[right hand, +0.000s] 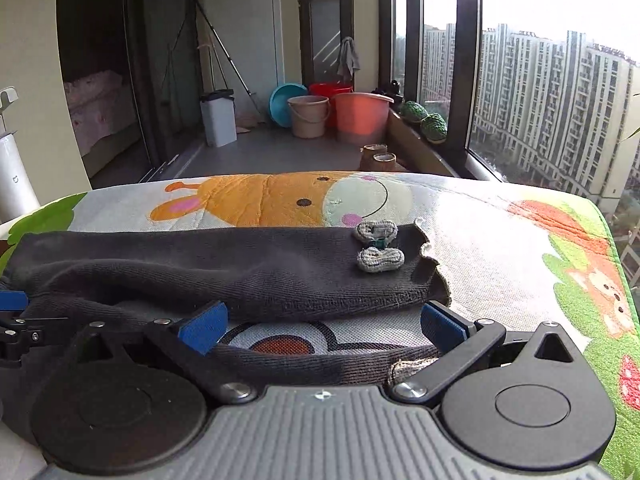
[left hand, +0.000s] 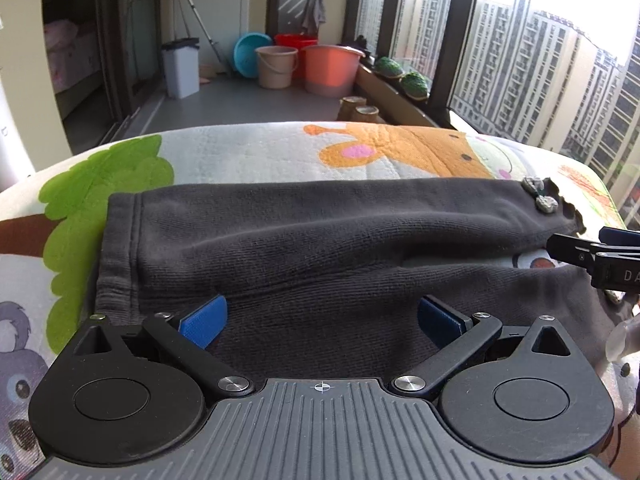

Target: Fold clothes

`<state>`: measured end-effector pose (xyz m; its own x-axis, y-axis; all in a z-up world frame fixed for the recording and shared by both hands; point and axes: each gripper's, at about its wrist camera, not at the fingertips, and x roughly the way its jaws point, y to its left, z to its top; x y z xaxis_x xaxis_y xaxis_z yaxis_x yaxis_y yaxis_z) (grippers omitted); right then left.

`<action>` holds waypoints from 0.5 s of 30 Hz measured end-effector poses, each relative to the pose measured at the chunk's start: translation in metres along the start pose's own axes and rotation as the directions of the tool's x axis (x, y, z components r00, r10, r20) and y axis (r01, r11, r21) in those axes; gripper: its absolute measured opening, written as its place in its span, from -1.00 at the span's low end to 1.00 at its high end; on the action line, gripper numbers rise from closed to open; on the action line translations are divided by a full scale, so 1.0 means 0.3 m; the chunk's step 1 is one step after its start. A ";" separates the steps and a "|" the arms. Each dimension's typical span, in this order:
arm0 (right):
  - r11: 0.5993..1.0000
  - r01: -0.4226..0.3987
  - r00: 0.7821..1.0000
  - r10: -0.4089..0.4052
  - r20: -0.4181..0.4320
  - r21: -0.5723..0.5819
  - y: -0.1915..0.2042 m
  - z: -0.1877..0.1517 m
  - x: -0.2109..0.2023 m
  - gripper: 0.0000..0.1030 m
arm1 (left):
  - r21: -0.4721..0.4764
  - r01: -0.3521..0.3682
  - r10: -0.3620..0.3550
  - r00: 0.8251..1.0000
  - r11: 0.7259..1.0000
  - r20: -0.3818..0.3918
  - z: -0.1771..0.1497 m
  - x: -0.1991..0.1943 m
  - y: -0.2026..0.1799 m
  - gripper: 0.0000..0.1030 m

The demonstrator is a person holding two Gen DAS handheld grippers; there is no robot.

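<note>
Straddling dark grey knitted trousers (left hand: 320, 240) on cartoon-print tabletop (right hand: 500, 232): my left claw (left hand: 320, 320) and right claw (right hand: 322, 330), both released, poised to pinch near leg

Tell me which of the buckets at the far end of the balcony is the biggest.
The salmon-pink bucket, nearest the window. It is wider and taller than the beige handled bucket beside it; the red one behind is mostly hidden.

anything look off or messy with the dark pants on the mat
Nothing damaged. The dark pants lie flat on the cartoon mat, but the two legs gape apart near the cuffs, showing mat between them.
</note>
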<state>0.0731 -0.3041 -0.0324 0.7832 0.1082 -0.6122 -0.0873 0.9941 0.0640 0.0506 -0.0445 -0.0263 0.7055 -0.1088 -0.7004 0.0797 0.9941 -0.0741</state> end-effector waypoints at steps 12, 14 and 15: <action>0.998 0.000 1.000 0.000 -0.011 0.062 -0.025 -0.026 0.053 1.00 | -0.012 0.017 -0.015 0.989 1.000 0.145 -0.045 -0.030 -0.015 1.00; 0.999 0.021 1.000 -0.020 -0.022 0.036 -0.010 -0.026 0.058 1.00 | 0.014 0.026 -0.028 0.981 1.000 0.191 -0.036 -0.041 -0.032 1.00; 0.999 0.024 0.999 -0.024 -0.026 0.032 -0.007 -0.026 0.060 1.00 | 0.028 0.030 -0.035 0.976 0.999 0.214 -0.032 -0.046 -0.041 1.00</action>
<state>0.0826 -0.3044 -0.0496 0.7687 0.0847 -0.6340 -0.0485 0.9961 0.0742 0.0331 -0.0551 -0.0224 0.8368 -0.1422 -0.5288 0.1207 0.9898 -0.0752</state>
